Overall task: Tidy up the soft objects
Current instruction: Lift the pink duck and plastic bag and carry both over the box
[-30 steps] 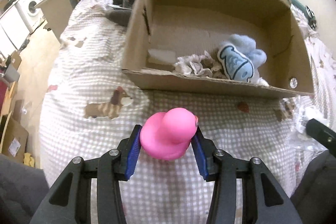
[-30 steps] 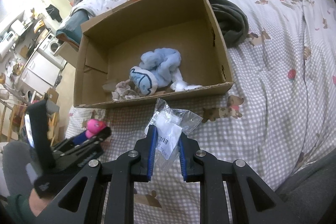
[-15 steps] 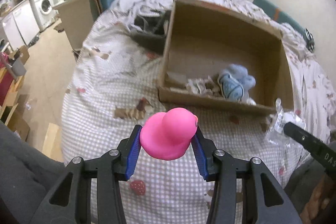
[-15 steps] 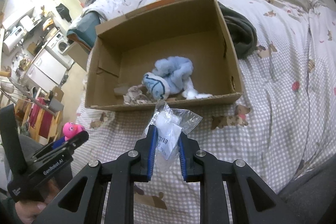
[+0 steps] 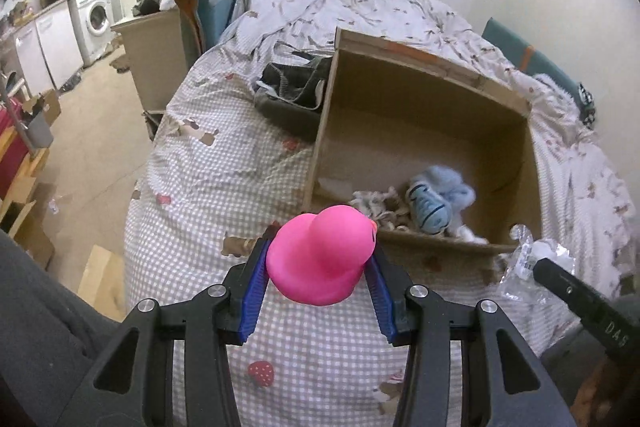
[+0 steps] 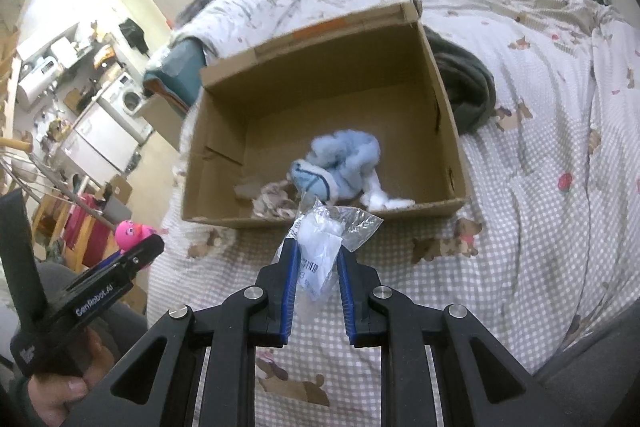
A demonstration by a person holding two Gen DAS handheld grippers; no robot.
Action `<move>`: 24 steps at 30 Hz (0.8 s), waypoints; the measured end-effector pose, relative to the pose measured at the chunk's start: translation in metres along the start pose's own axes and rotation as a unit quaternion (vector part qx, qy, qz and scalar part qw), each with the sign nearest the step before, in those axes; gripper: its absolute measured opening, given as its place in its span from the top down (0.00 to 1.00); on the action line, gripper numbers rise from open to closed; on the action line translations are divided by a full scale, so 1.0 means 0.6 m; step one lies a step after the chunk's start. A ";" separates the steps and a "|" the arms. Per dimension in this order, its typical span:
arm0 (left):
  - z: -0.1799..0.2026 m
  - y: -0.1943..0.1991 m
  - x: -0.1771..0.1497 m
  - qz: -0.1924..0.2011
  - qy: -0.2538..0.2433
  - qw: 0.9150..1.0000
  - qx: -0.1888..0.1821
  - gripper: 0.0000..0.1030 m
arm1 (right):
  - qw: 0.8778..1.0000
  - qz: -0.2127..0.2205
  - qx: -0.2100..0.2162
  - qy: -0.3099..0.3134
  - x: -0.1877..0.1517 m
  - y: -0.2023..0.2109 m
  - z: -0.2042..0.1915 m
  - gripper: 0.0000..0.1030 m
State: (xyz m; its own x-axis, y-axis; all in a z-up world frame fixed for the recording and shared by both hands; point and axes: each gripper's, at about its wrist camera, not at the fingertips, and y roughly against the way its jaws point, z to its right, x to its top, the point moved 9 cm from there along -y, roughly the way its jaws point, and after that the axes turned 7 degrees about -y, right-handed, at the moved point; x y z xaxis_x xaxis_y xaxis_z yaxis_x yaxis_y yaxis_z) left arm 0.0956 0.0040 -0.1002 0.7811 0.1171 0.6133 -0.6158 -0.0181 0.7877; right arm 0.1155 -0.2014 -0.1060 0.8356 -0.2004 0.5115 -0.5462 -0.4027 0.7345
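My left gripper (image 5: pixel 318 267) is shut on a pink rubber duck (image 5: pixel 322 257) and holds it above the bed, in front of the open cardboard box (image 5: pixel 420 95). The duck also shows in the right wrist view (image 6: pixel 132 234). My right gripper (image 6: pixel 316 261) is shut on a clear plastic bag with white soft stuff inside (image 6: pixel 322 241), held before the box's near wall (image 6: pixel 320 221). The bag shows in the left wrist view (image 5: pixel 524 259). Inside the box lie a blue plush toy (image 6: pixel 340 163) and a crumpled patterned cloth (image 6: pixel 276 201).
The box stands on a bed with a checked, dog-print cover (image 6: pixel 520 227). Dark clothing (image 6: pixel 468 87) lies beside the box. A wooden cabinet (image 5: pixel 156 63) and washing machine (image 5: pixel 96 19) stand left of the bed; floor with cardboard pieces is at left.
Both grippers have risen and pulled back from the box, each keeping its hold; the box looks smaller and more of the room shows.
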 end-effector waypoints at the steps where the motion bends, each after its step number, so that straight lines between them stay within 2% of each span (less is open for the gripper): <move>1: -0.001 0.005 0.008 -0.004 0.008 1.000 -0.007 0.58 | 1.000 0.006 0.004 0.001 0.003 0.008 -0.003 0.79; 8: -0.002 0.024 0.083 0.010 -0.011 1.000 -0.008 0.58 | 0.999 0.032 0.033 0.003 0.047 0.036 -0.023 0.79; 13: 0.000 0.009 0.133 0.025 -0.030 0.999 -0.006 0.58 | 0.999 0.038 0.035 0.010 0.089 0.023 -0.028 0.91; 15: -0.002 0.002 0.139 0.027 -0.029 0.999 -0.008 0.58 | 0.999 0.034 0.035 -0.004 0.102 0.016 -0.018 0.91; 17: 0.000 -0.008 0.133 0.026 -0.033 0.999 -0.016 0.58 | 0.998 0.003 0.049 -0.031 0.097 0.004 -0.005 0.90; 18: 0.002 -0.013 0.126 0.025 -0.037 0.999 -0.017 0.58 | 0.998 -0.019 0.044 -0.051 0.089 -0.005 0.009 0.87; 20: 0.005 -0.026 0.111 0.019 -0.046 0.999 -0.022 0.58 | 0.994 -0.050 0.032 -0.089 0.066 -0.019 0.037 0.69; 21: 0.006 -0.030 0.104 0.016 -0.047 0.998 -0.025 0.58 | 0.993 -0.062 0.023 -0.102 0.052 -0.024 0.052 0.46; 22: 0.008 -0.034 0.097 0.014 -0.048 0.998 -0.027 0.58 | 0.991 -0.071 0.006 -0.109 0.037 -0.031 0.066 0.30; 24: 0.011 -0.041 0.086 0.008 -0.052 0.998 -0.026 0.58 | 0.989 -0.099 -0.030 -0.106 0.007 -0.051 0.083 0.30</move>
State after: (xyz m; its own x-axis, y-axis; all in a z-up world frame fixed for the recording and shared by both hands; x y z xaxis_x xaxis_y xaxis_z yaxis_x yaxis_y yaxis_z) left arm 0.1516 0.0037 -0.0878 0.7762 0.0131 0.6304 -0.6304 0.0337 0.7755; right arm 0.1386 -0.2344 -0.1487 0.9167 -0.3087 0.2536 -0.3671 -0.4007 0.8394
